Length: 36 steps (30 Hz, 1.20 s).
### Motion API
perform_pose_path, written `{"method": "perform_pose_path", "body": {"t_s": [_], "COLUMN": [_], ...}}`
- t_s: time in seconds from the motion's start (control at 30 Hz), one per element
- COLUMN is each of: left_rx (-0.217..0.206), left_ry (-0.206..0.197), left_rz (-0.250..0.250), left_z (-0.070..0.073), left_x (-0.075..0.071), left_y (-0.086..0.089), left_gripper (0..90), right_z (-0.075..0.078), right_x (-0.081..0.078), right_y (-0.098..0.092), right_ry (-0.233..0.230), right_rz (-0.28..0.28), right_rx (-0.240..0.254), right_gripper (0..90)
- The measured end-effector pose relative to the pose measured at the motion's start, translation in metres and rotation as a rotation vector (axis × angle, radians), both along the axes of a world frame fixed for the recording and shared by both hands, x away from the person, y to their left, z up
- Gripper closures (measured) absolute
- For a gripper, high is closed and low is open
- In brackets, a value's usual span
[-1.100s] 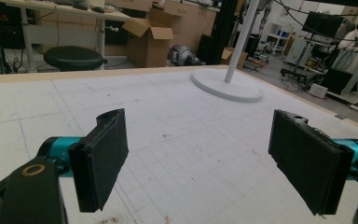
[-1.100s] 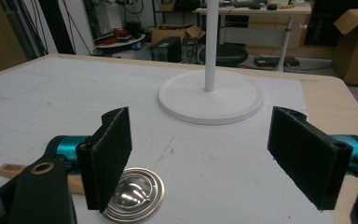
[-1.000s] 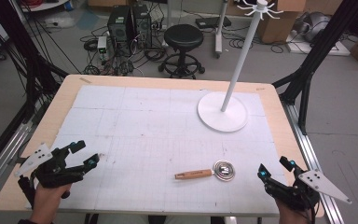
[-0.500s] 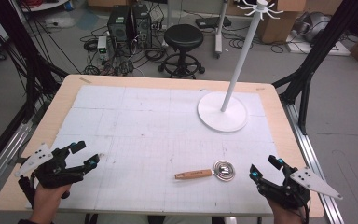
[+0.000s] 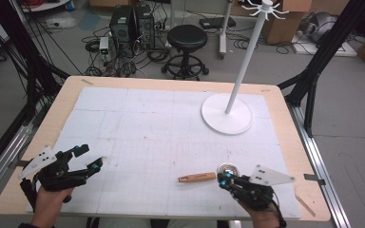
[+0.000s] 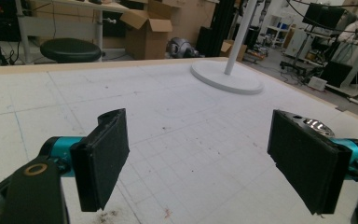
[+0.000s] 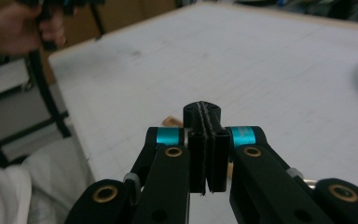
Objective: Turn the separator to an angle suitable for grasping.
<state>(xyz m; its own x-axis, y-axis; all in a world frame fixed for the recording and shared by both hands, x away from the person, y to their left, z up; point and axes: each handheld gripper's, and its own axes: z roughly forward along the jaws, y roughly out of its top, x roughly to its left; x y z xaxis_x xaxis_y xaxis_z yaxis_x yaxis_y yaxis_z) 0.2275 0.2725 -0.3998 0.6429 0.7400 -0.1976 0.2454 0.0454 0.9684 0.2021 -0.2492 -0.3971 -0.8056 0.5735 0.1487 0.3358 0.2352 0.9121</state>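
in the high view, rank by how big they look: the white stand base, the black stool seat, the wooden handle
1. white stand base
2. black stool seat, though it stands farther from the camera, so it may look smaller than it is
3. wooden handle

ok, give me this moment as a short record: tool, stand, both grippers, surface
tool: wood-handled whisk, lying flat on the mat, coil end toward the right gripper
right gripper: jaws have just closed, pads together with nothing between them, tips right beside the whisk's coil
left gripper: jaws wide open, empty, over the mat's near left corner
stand: white stand, upright on its round base, far right of the mat
surface: white gridded mat on a wooden table
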Motion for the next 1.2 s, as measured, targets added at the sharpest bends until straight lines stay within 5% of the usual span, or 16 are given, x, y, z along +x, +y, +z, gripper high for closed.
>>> {"method": "perform_pose_path", "body": {"t_s": [0.1,0.17,0.37,0.83,1.2], "left_rx": [-0.004,0.000,0.007,0.000,-0.003], "left_ry": [0.002,0.004,0.005,0.011,0.017], "left_rz": [0.001,0.003,0.002,0.005,0.007], "left_z": [0.000,0.000,-0.001,-0.002,-0.002], "left_x": [0.000,0.000,0.000,0.001,0.001], "left_y": [0.000,0.001,0.001,0.002,0.003], "left_gripper": [20.9,20.9,21.1,21.2,21.2], "right_z": [-0.006,-0.016,-0.033,-0.040,-0.039], "right_x": [0.005,0.011,0.024,0.054,0.068], "right_y": [0.018,0.042,0.067,0.072,0.062], "right_ry": [0.022,0.043,0.105,0.144,0.169], "right_rz": [0.050,0.107,0.142,-0.004,-0.124], "right_rx": [-0.069,-0.184,-0.298,-0.352,-0.332], "right_gripper": [88.9,88.9,88.9,88.9,88.9]}}
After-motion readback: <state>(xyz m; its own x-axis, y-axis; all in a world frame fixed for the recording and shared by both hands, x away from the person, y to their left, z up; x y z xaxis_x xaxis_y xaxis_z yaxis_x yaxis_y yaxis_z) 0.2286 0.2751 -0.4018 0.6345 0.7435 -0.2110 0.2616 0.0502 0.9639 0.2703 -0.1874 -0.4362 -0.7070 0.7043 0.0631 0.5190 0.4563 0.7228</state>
